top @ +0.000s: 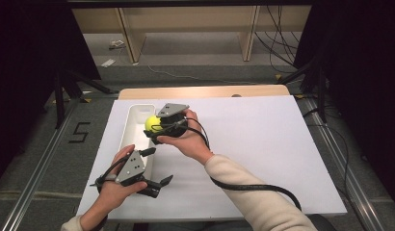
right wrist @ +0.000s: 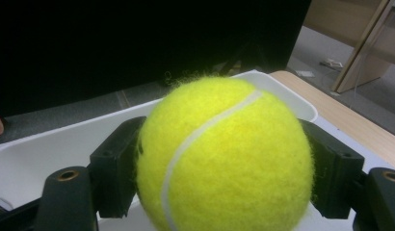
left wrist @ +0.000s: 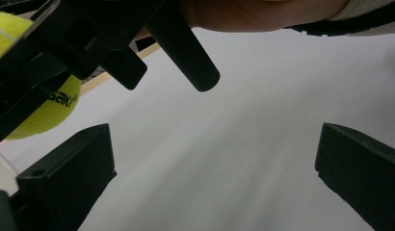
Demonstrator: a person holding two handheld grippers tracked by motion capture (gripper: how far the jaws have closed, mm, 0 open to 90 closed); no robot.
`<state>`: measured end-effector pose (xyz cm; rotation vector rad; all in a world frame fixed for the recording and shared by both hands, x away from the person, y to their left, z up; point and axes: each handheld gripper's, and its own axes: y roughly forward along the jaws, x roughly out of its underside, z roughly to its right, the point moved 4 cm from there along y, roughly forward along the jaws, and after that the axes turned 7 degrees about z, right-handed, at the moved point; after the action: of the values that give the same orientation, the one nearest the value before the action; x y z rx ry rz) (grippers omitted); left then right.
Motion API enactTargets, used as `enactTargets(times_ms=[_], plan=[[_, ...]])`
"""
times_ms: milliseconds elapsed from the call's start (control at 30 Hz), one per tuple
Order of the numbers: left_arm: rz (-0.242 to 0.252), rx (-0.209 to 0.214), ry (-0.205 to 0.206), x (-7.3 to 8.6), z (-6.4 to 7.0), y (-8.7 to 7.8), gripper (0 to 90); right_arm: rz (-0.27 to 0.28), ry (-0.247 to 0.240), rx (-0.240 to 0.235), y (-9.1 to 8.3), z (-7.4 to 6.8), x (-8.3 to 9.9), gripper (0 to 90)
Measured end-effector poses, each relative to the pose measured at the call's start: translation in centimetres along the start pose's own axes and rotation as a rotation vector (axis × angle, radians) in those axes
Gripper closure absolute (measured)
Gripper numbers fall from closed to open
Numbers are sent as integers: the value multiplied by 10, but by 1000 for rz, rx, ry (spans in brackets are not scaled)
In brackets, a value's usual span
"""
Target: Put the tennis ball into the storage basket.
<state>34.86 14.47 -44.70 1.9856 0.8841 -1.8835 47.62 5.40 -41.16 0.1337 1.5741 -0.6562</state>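
Our right gripper [top: 154,126] clamps a fuzzy yellow tennis ball [right wrist: 224,156] above the long white plastic tray [top: 130,118]; our left gripper [top: 157,166], jaws apart, hovers beside the tray.

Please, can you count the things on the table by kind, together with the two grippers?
Tennis ball: 1, yellow, held between the right gripper's jaws over the tray.
White tray: 1.
Grippers: 2, the left gripper with jaws apart, and the right gripper.
Total: 4.
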Motion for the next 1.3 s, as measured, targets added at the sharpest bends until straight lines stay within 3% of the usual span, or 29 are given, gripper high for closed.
enactTargets(times_ms=[1300], plan=[[2, 9, 0, 0, 1, 1, 0, 1, 3, -11, 11, -5, -4, 261]])
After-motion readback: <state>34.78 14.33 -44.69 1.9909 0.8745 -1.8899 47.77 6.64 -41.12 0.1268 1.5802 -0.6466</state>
